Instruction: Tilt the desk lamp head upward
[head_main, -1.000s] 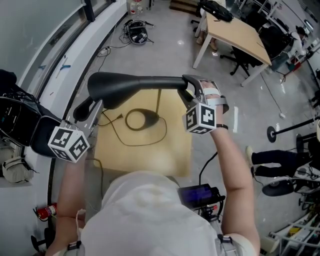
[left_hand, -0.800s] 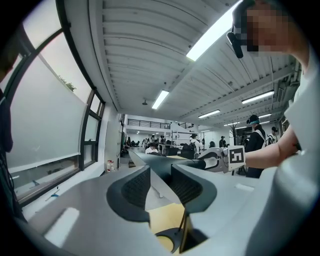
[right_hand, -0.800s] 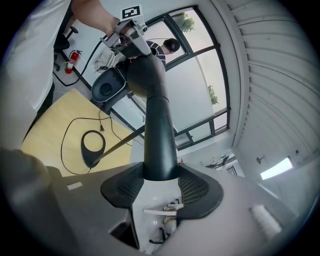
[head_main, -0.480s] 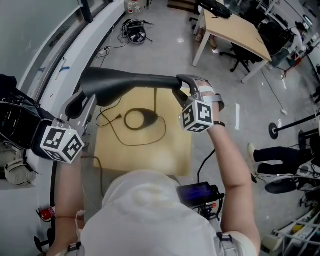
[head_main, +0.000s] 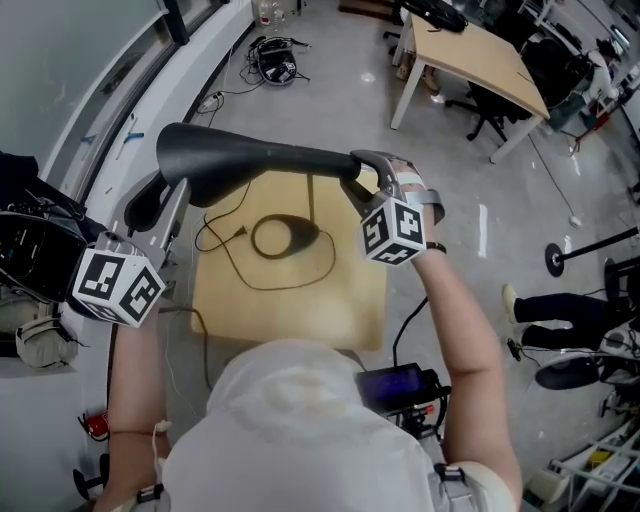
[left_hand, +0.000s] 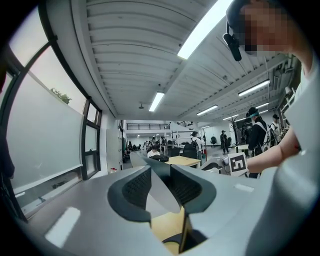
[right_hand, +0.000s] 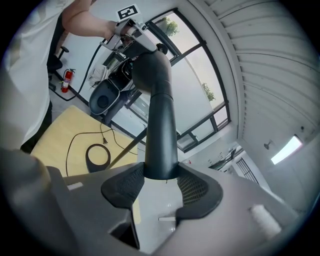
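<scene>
1. My left gripper (left_hand: 161, 180): the jaws have just been closing. They stand at a middling gap, with the pads pressed on the wide free end of the desk lamp head (head_main: 265, 160), which sits edge-on between them.
2. My right gripper (right_hand: 161, 182): clamped on the head's narrow black end, both pads touching it, close to where the stem (head_main: 312, 198) meets it.
3. The head is long and black. It spans from one gripper to the other, up in the air over the small wooden table (head_main: 330, 310).
4. The stem is thin and runs down to the round base (head_main: 282, 238) on the tabletop.
5. The cord (head_main: 225, 262) loops across the table from the base, with its plug lying just left of the base.
6. A bigger desk (head_main: 480, 65) stands well apart on the grey floor, top right in the head view.
</scene>
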